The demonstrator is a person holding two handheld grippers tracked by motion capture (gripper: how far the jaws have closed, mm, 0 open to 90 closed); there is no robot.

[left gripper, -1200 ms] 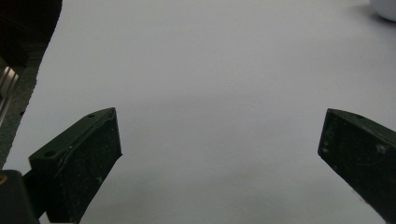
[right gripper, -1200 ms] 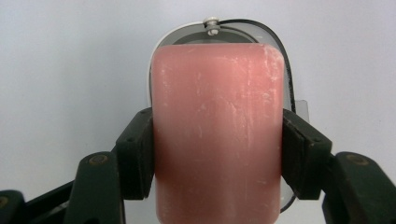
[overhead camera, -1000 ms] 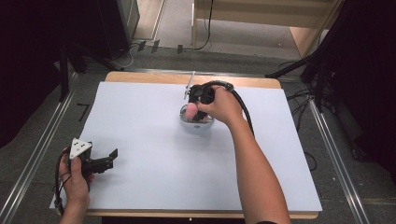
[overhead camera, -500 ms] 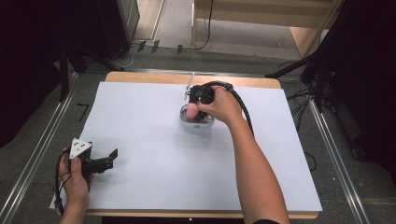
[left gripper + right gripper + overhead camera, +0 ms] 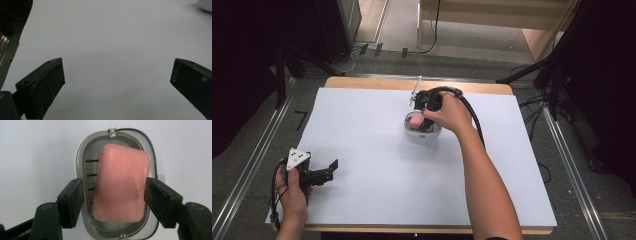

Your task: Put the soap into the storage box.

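The left gripper (image 5: 314, 175) rests near the table's (image 5: 362, 130) front left corner, jaws wide apart with nothing between them. Farther off, at the table's middle, the right gripper (image 5: 113, 197) has just been opening its jaws; they flank a pink, rounded, slightly blurred soap bar (image 5: 121, 186) without touching it. The bar sits over a grey slotted soap dish (image 5: 82, 157), its long axis running along the dish.

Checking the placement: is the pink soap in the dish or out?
In: the pink soap lies inside the grey dish, its rim showing around it.
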